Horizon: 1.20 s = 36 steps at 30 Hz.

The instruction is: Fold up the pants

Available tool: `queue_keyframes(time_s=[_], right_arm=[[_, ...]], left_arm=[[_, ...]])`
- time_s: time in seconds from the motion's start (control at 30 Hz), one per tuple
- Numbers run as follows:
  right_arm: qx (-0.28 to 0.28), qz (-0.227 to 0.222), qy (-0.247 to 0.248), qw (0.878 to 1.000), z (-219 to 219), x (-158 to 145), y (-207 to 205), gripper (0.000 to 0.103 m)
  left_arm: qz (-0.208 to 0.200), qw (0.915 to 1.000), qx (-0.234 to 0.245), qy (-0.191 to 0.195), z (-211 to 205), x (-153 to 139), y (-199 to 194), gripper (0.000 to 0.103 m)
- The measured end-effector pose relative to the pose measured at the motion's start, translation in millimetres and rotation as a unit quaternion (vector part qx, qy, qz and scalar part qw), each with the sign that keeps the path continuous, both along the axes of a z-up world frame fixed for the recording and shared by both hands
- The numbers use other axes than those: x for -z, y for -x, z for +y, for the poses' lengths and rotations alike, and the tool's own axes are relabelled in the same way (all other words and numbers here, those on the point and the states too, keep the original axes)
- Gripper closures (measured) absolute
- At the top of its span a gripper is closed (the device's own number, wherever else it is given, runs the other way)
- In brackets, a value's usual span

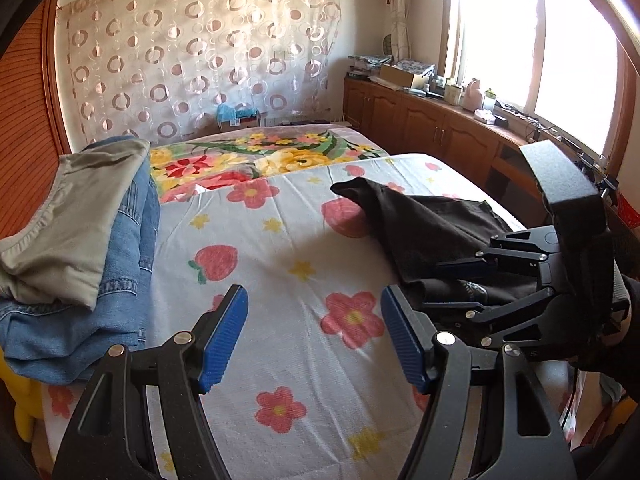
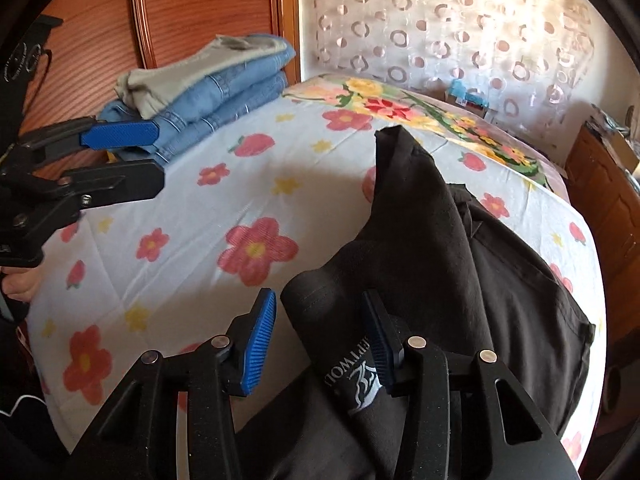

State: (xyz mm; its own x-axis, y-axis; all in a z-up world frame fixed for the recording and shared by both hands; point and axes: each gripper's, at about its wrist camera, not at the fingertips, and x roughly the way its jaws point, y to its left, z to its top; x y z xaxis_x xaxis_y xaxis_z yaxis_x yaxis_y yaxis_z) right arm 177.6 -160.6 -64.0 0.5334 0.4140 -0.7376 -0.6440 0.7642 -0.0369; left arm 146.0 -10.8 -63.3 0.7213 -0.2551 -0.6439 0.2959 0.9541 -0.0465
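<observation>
The black pants (image 2: 460, 248) are lying in a heap on the bed (image 1: 280, 248), which has a white sheet w/ red flowers and strawberries. That bed is the landmark here. The pants are sitting on the bed's window side, near its edge, w/ one end sticking out toward the far, headboard end. A white logo (image 2: 360, 384) is showing on the fold nearest the right wrist cam.

The right gripper (image 2: 320, 344) is hanging just over the near part of the pants. Its jaws are standing partly apart. A fold of the black cloth is sitting between the blue pads (image 2: 260, 344), but the left pad is standing clear of it. Can't tell if the other pad is touching the cloth. So it's not pinching the pants.

The left gripper (image 1: 312, 336) is hovering over a bare bit of the bed, beside the pants. Its jaws are standing wide, w/ nothing between them, only sheet showing below.

On the bed's other side, by the wood wall (image 2: 192, 12), a pile of folded clothes is sitting: blue jeans (image 1: 120, 280) w/ a grey-green piece (image 1: 68, 216) on top. At the far end of the bed a bright flower blanket (image 1: 272, 156) is lying flat. Past the bed's window side, wood cabinets (image 1: 420, 120) are standing under the window (image 1: 532, 40).
</observation>
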Motion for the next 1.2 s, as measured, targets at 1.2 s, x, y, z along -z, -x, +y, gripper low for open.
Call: queue_keyframes(time_s=[1.2], right_arm=[[0.135,-0.019,-0.078,0.988,-80,-14,-52,0.093]], left_arm=[[0.031,0.9958,0.075,-0.042,-88,10,-49,0.033]])
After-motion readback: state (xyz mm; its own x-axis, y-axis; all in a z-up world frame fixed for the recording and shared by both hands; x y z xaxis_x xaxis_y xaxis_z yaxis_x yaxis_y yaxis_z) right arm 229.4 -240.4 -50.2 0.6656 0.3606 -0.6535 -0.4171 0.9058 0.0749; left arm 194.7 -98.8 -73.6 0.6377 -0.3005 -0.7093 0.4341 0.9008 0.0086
